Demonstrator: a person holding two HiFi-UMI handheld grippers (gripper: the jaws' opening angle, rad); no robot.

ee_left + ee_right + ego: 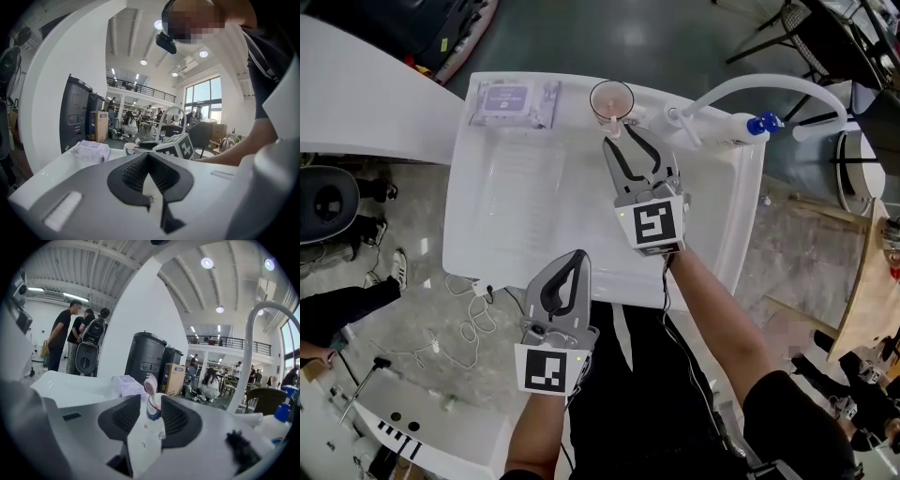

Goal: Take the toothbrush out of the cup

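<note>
Right gripper (623, 137) was wide open, jaws either side of the white, pink-headed toothbrush (152, 409), pads clear of it, nothing gripped! Just past its tips stood the clear plastic cup (611, 98). Whether the brush's foot sat inside it, couldn't tell. Left gripper (577, 259) hung well behind, jaws closed and empty, over the white sink (516, 225).

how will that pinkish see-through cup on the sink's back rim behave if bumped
The pinkish see-through cup looks thin-walled, so it is probably light. It stands upright on the smooth white sink rim, so a nudge might slide or tip it.
</note>
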